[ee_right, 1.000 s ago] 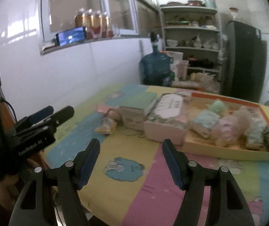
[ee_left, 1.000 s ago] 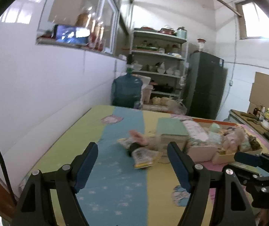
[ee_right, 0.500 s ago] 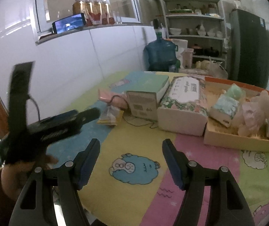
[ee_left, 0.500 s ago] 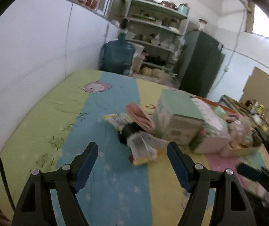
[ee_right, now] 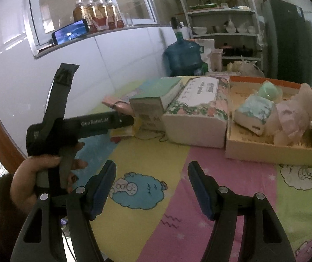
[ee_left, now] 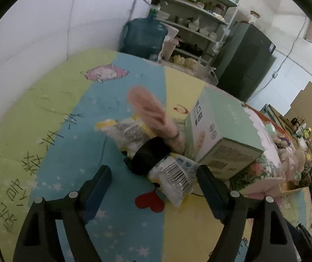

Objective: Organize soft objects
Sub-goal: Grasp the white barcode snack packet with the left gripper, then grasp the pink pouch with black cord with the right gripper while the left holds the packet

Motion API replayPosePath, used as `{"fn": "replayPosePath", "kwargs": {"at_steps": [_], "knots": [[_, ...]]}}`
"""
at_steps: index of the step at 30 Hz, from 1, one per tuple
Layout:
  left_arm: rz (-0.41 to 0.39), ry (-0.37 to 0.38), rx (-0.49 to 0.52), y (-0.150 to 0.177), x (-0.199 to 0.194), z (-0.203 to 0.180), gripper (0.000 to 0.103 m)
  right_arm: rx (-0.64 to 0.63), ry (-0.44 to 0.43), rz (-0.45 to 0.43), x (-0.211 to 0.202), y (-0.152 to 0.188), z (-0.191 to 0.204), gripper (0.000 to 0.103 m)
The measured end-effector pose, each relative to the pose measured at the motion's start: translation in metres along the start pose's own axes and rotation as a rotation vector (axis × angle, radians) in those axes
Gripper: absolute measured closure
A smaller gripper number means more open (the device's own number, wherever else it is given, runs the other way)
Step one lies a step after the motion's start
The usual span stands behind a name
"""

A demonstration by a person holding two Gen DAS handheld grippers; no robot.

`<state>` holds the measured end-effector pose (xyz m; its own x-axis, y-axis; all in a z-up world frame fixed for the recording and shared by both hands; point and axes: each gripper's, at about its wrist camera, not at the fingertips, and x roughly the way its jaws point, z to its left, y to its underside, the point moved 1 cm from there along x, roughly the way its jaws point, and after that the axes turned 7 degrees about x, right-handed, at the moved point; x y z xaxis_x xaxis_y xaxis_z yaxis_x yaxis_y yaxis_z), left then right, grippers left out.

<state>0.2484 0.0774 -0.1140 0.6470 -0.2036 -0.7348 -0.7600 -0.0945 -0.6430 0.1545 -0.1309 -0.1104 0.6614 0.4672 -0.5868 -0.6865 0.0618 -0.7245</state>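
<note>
Left claw (ee_left: 153, 179) spread, jaws just widened, nothing gripped; crinkly barcode snack packet (ee_left: 173, 178) mid-frame. Right claw (ee_right: 151, 183) spread, empty.

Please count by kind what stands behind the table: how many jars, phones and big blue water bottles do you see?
Jars: 4
Phone: 1
Blue water bottle: 1
Total: 6

A home kitchen: crockery shelves (ee_right: 221, 21), fridge (ee_right: 287, 39), water jug (ee_right: 182, 56).
</note>
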Motion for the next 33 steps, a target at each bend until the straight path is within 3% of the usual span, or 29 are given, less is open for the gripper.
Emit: {"fn": "replayPosePath", "kwargs": {"at_steps": [4,5,6,8,11,19,24,28,31,33], "knots": [[-0.006,-0.005,0.012,0.001,-0.001,-0.004,0.022,0.023,-0.01,-0.003,-0.002,0.002,-0.009,0.033],[-0.007,0.006,0.011,0.001,-0.002,-0.003,0.028,0.028,-0.012,-0.004,-0.003,0.003,-0.01,0.033],[-0.016,0.033,0.012,0.002,-0.004,-0.004,0.045,0.033,-0.014,-0.005,-0.004,0.003,-0.012,0.033],[-0.018,0.092,-0.001,0.005,-0.005,-0.005,0.062,0.041,-0.017,-0.006,-0.005,0.004,-0.013,0.033],[-0.047,0.074,0.042,0.01,-0.011,-0.011,0.067,0.047,-0.014,-0.006,-0.007,0.005,-0.015,0.033],[-0.116,0.074,0.036,0.025,-0.04,0.001,0.07,0.026,-0.018,-0.011,-0.011,0.003,-0.009,0.033],[-0.168,0.066,0.045,0.045,-0.072,0.017,0.071,-0.059,-0.068,0.001,-0.006,-0.006,0.014,0.033],[-0.177,0.068,0.021,0.065,-0.087,0.034,0.071,-0.219,-0.138,0.024,0.003,-0.024,0.048,0.033],[-0.172,0.08,0.007,0.073,-0.091,0.047,0.072,-0.402,-0.197,0.071,0.017,-0.042,0.077,0.033],[-0.169,0.084,0.004,0.076,-0.092,0.054,0.072,-0.549,-0.191,0.12,0.036,-0.056,0.098,0.033]]}}
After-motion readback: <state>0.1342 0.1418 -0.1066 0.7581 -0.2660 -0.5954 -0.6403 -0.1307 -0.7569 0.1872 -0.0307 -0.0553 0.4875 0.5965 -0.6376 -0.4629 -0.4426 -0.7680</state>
